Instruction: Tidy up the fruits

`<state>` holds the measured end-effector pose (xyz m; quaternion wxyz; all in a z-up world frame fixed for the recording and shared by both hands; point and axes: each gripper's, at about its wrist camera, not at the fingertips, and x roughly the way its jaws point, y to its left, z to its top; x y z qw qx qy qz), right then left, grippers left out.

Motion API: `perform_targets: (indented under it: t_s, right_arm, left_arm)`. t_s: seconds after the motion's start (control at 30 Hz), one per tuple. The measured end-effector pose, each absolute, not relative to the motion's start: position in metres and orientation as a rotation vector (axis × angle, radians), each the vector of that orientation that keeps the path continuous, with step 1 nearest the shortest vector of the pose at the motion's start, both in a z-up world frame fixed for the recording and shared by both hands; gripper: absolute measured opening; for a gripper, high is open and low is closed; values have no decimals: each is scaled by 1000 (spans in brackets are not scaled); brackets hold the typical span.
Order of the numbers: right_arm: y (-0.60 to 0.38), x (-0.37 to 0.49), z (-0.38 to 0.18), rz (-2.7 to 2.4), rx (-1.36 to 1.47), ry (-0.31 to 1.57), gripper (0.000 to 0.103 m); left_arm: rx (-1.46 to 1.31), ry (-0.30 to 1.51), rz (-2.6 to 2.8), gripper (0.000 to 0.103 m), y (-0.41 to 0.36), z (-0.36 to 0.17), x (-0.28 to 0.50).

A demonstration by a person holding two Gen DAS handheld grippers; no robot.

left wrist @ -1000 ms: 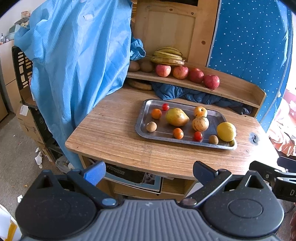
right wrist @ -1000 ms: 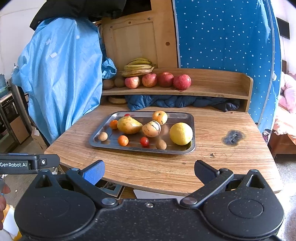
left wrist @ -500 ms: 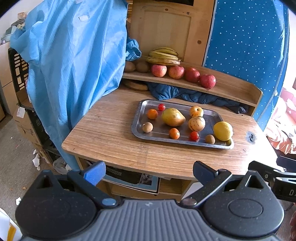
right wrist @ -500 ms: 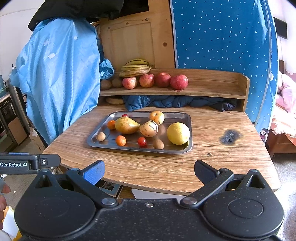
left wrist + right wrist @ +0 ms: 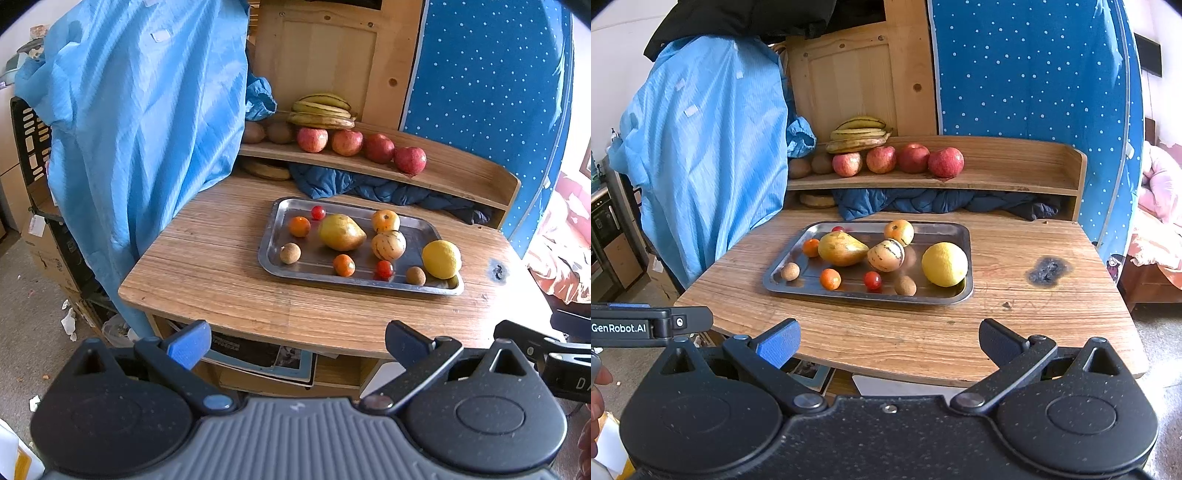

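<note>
Cloth (image 5: 923, 201) under shelf (image 5: 997, 177) partly hidden.

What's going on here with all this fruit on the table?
A person holds a two-finger gripper in each hand, and the left gripper and right gripper are both open, empty, and short of the wooden table. A metal tray on it holds mixed fruit, including a large yellow citrus, a pear-shaped yellow fruit and a striped melon. Four red apples and bananas sit on the shelf behind. Nothing is picked up yet.
</note>
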<state>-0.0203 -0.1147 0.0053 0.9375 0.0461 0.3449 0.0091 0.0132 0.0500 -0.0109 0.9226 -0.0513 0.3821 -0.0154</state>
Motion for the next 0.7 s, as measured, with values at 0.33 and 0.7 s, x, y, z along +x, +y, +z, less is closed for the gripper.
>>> perform_targets:
  t_s: [0.33,0.7]
  right_arm:
    - [-115,-19,4,17,94,707,102]
    - [-113,-12,-2,6,95,717,102]
  left_arm:
    - [-107,789,-31,102,49,-11,15]
    - [-110,799,-31,102,50,-13,21]
